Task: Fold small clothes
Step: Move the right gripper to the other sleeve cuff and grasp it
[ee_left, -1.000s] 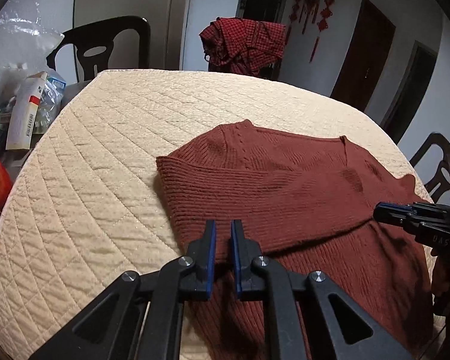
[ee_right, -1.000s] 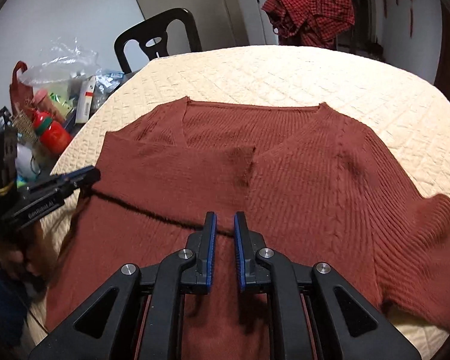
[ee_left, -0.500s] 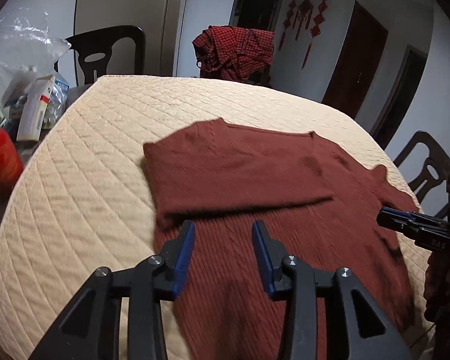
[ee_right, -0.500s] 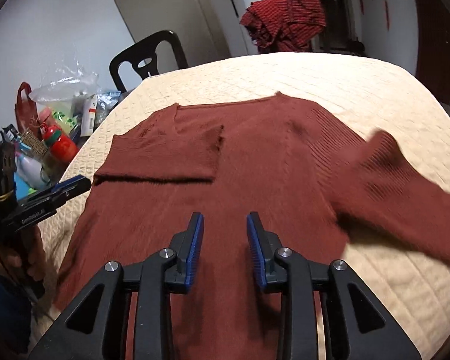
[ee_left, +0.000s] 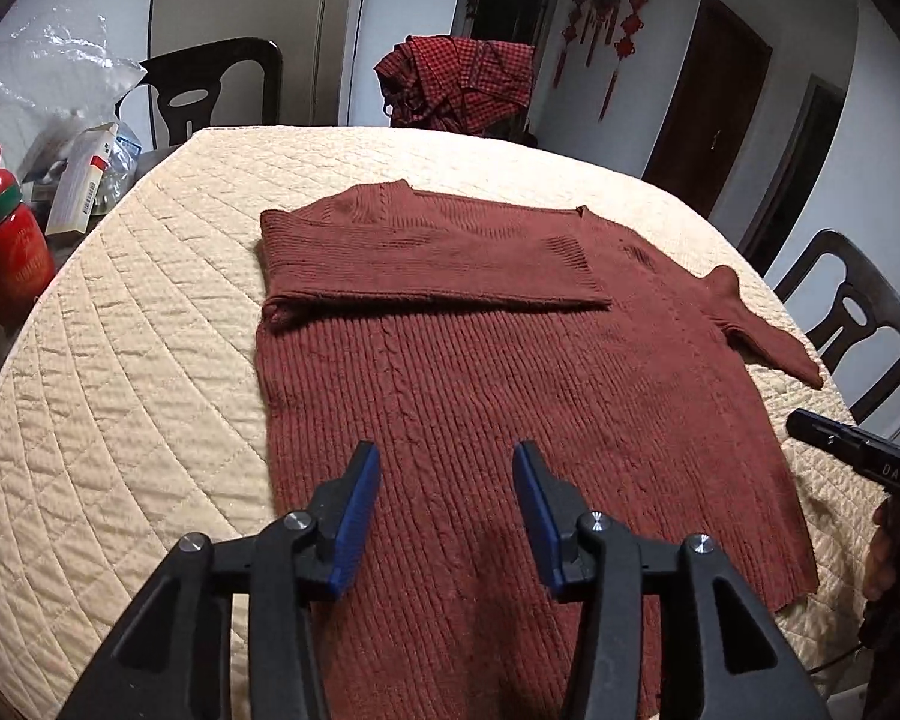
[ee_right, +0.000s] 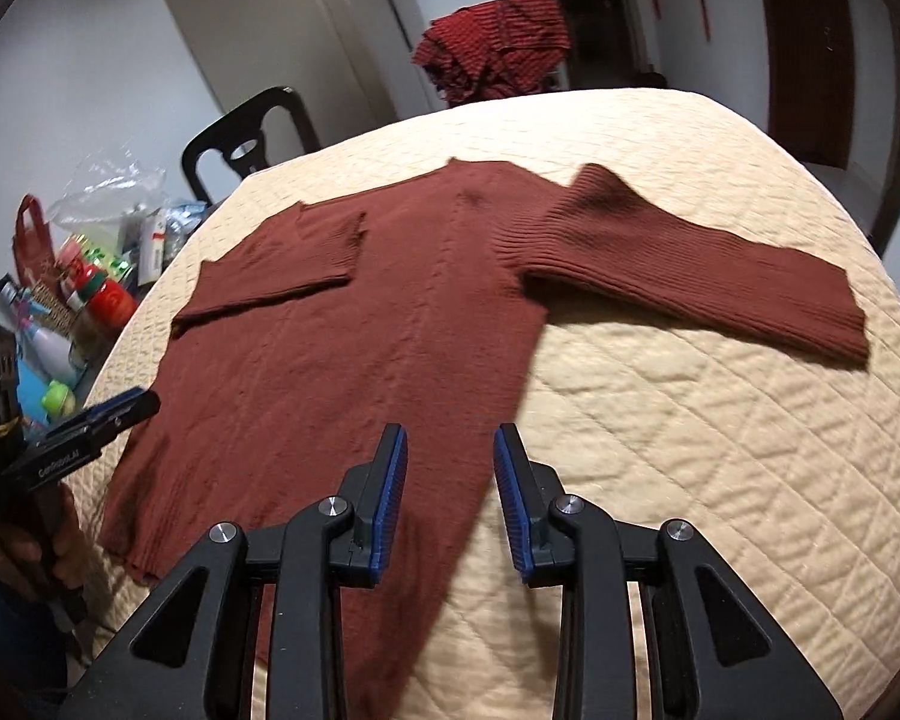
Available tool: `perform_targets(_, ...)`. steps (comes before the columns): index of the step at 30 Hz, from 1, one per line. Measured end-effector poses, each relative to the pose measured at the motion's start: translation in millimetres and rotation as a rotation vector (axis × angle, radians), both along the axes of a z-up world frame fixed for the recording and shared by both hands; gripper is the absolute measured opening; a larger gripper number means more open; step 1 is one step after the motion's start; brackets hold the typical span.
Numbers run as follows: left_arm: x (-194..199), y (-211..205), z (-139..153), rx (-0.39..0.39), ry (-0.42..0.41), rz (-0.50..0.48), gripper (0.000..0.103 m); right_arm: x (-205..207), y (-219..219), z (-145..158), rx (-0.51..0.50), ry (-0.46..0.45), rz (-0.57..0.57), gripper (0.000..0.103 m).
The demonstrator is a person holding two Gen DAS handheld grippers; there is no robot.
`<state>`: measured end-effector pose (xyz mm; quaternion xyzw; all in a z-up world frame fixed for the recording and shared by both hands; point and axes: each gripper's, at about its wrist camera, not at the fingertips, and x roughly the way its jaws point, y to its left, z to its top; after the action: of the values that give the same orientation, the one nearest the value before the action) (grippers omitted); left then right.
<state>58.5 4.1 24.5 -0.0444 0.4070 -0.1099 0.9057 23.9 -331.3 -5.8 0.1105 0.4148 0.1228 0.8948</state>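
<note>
A rust-red knit sweater (ee_left: 510, 396) lies flat on the quilted table. Its left sleeve (ee_left: 438, 264) is folded across the chest. The other sleeve (ee_right: 690, 276) stretches out to the right over the cover. My left gripper (ee_left: 447, 468) hovers above the lower body of the sweater; its jaws are opening and nothing is between them. My right gripper (ee_right: 450, 456) is open over the sweater's right hem edge, also with nothing in it. Each gripper shows in the other's view: the right gripper (ee_left: 840, 444) at the sweater's right side, the left gripper (ee_right: 120, 411) at its left.
The round table has a cream quilted cover (ee_left: 120, 390). A red plaid cloth (ee_left: 456, 81) hangs on a far chair. Dark chairs stand at the back left (ee_left: 210, 84) and at the right (ee_left: 852, 312). A red bottle (ee_left: 12, 252), a box (ee_left: 84, 180) and bags crowd the left.
Both grippers went from shut to open and drew back toward the near hem. The left sleeve now lies folded on the chest; the right sleeve has spread out flat to the right.
</note>
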Motion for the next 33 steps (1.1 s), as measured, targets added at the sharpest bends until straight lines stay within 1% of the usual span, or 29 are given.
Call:
perform_targets(5,4,-2,0,0.004,-0.001,0.005,0.049,4,-18,1,0.017,-0.006,-0.072,0.031)
perform_targets(8,8,-5,1,0.013,-0.004,0.007,0.049,8,-34,-1,0.032,0.004,-0.148,0.035)
perform_targets(15,16,-11,3,0.028,-0.016,0.000,0.050,16,-76,-6,0.071,0.031,-0.314,0.035)
perform_targets(17,20,-12,3,0.026,-0.013,0.004,0.050,17,-93,-11,0.093,0.048,-0.389,0.035)
perform_targets(19,22,-13,3,0.027,-0.014,0.005,0.050,18,-106,-15,0.118,0.061,-0.437,0.035)
perform_targets(22,24,-15,2,0.029,-0.013,0.001,0.050,21,-119,-18,0.148,0.067,-0.467,0.035)
perform_targets(25,25,-16,1,0.032,-0.007,-0.004,0.050,26,-126,-17,0.144,0.064,-0.498,0.035)
perform_targets(30,27,-19,-3,0.035,0.006,-0.006,0.051,34,-142,-19,0.202,0.053,-0.555,0.035)
perform_targets(33,29,-20,-7,0.035,0.019,-0.002,0.052,34,-151,-20,0.232,0.043,-0.612,0.035)
